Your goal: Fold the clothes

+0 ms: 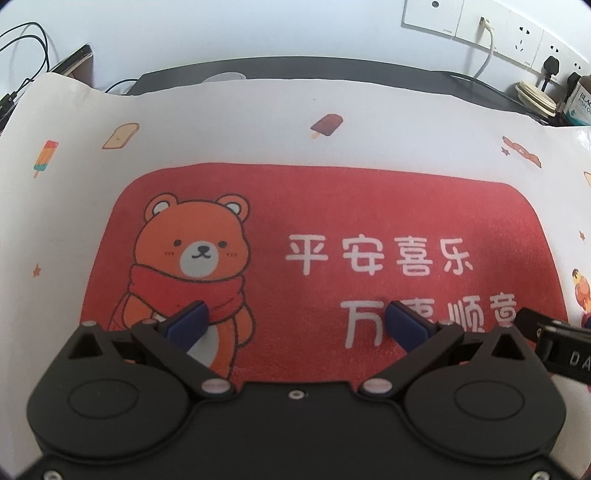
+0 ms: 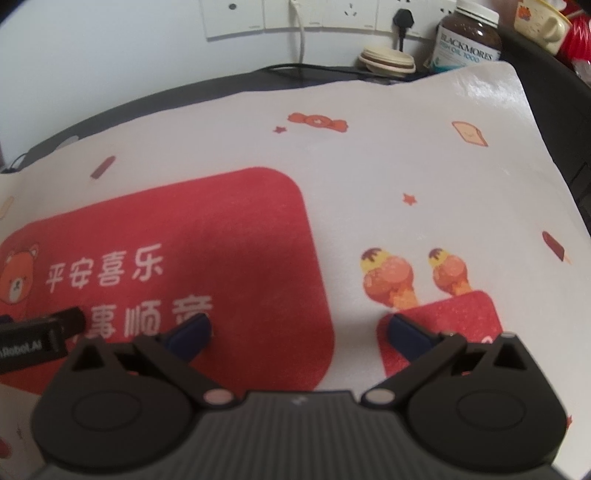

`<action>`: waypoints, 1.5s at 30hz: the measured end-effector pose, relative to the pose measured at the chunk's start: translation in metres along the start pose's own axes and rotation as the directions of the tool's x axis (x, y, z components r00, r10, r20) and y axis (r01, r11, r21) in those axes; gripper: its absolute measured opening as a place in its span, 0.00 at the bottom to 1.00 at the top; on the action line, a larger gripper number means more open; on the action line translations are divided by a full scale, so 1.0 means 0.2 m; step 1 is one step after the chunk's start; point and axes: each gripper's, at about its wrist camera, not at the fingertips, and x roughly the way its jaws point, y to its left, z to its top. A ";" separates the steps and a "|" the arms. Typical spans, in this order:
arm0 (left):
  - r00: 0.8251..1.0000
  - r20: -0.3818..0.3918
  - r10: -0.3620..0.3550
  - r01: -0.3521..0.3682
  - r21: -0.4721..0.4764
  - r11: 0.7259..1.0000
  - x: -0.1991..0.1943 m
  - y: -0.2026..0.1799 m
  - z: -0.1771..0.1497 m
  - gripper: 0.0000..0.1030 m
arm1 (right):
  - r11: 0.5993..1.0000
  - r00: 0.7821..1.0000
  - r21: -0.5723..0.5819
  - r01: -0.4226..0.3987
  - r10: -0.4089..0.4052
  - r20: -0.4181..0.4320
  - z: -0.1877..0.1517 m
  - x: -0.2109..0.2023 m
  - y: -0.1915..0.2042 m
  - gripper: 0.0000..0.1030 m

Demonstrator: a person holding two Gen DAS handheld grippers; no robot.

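Two grippers, both with jaws spread wide and nothing between them. Left gripper [image 1: 295, 321] hovers over the red panel [image 1: 332, 236] of the cloth [image 1: 258, 122], blue pads [image 1: 190, 321] apart, one over the bear print [image 1: 195, 258], the other over the white lettering. Right gripper [image 2: 301, 330] sits just beside it, its pads [image 2: 192, 328] straddling the panel's right edge and a smaller red patch [image 2: 450, 321] below the two ice-cream prints [image 2: 391, 277]; each tool's black body shows at the edge of the other's view, so the pair work close together near the cloth's near side. Whether the pads touch the fabric or hang just above it — cannot tell. The cloth itself, a white printed piece with popsicles, toast and candy scattered round the red panel, lies spread flat and open across a dark table [image 1: 332, 70], far edge running near the wall. No crease, no doubled layer seen anywhere in view. Judgement: folding not begun, or at its very start — the item is laid out and smoothed, all folds left to make, first grasp of an edge not yet taken. Beyond the cloth: wall sockets [image 2: 332, 14] with a plug and white cable, a supplement jar [image 2: 469, 33], a cream lid [image 2: 386, 59].
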 end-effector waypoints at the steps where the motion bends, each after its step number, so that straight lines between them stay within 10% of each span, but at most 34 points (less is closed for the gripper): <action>1: 1.000 -0.002 0.001 -0.001 0.000 1.000 0.00 0.00 0.00 1.00 | 1.000 1.000 0.010 0.008 -0.008 -0.009 0.01 0.00 0.00 0.99; 20: 0.999 0.002 0.037 -0.037 -0.044 0.998 -0.03 -0.02 -0.03 1.00 | 1.000 1.000 -0.017 0.000 0.000 0.004 0.01 0.02 -0.02 0.99; 29: 0.986 0.129 0.101 -0.079 -0.162 0.984 -0.29 0.01 -0.02 1.00 | 0.997 0.996 -0.014 -0.075 0.076 0.053 0.06 -0.11 -0.09 0.99; 38: 0.964 0.215 0.157 -0.102 -0.247 0.964 -0.56 0.13 -0.10 1.00 | 0.930 0.916 -0.259 -0.260 0.322 0.240 0.04 -0.48 0.06 0.99; 45: 0.956 0.182 0.232 -0.132 -0.438 0.889 -0.71 0.40 -0.37 1.00 | 0.794 0.832 -0.488 -0.363 0.511 0.214 -0.03 -0.61 0.27 0.99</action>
